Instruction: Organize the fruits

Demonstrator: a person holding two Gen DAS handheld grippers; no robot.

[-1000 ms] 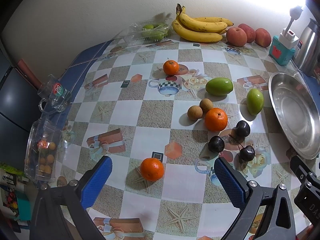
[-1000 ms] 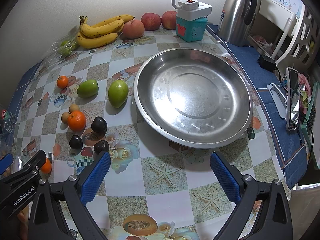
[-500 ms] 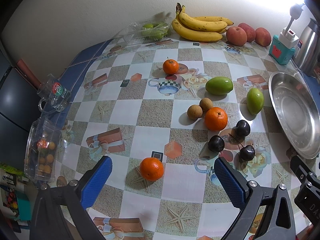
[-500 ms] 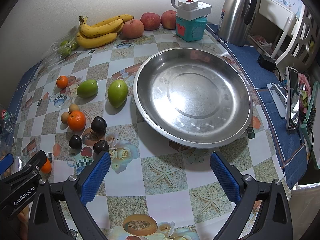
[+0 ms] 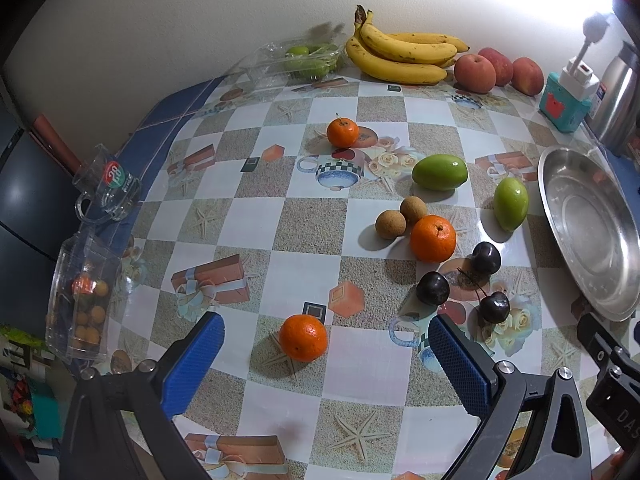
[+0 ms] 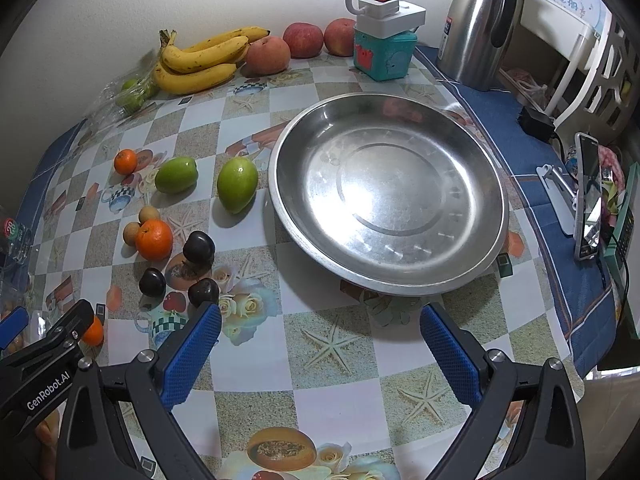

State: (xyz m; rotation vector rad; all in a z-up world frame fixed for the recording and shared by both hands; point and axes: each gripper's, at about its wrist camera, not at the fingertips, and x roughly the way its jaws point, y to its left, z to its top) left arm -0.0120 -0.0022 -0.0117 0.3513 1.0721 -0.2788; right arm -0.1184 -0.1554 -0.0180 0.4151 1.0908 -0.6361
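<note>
My left gripper (image 5: pixel 325 350) is open, its blue pads either side of a near orange (image 5: pixel 303 337) on the tablecloth, not touching it. Farther out lie a second orange (image 5: pixel 433 238), two small brown fruits (image 5: pixel 390 223), three dark cherries (image 5: pixel 432 288), two green fruits (image 5: pixel 439 172) and a small tangerine (image 5: pixel 342 132). My right gripper (image 6: pixel 320 340) is open and empty, just in front of the steel plate (image 6: pixel 486 168), which holds nothing. In the right wrist view the cherries (image 6: pixel 199 246) and a green fruit (image 6: pixel 237 184) lie left of the plate.
Bananas (image 5: pixel 400 54) and apples (image 5: pixel 476 72) line the back wall beside a clear box of green fruit (image 5: pixel 298 60). A teal box with a power strip (image 6: pixel 382 46), a steel kettle (image 6: pixel 482 20) and a phone on a stand (image 6: pixel 588 196) sit right. A glass mug (image 5: pixel 110 192) and plastic box (image 5: pixel 82 300) stand left.
</note>
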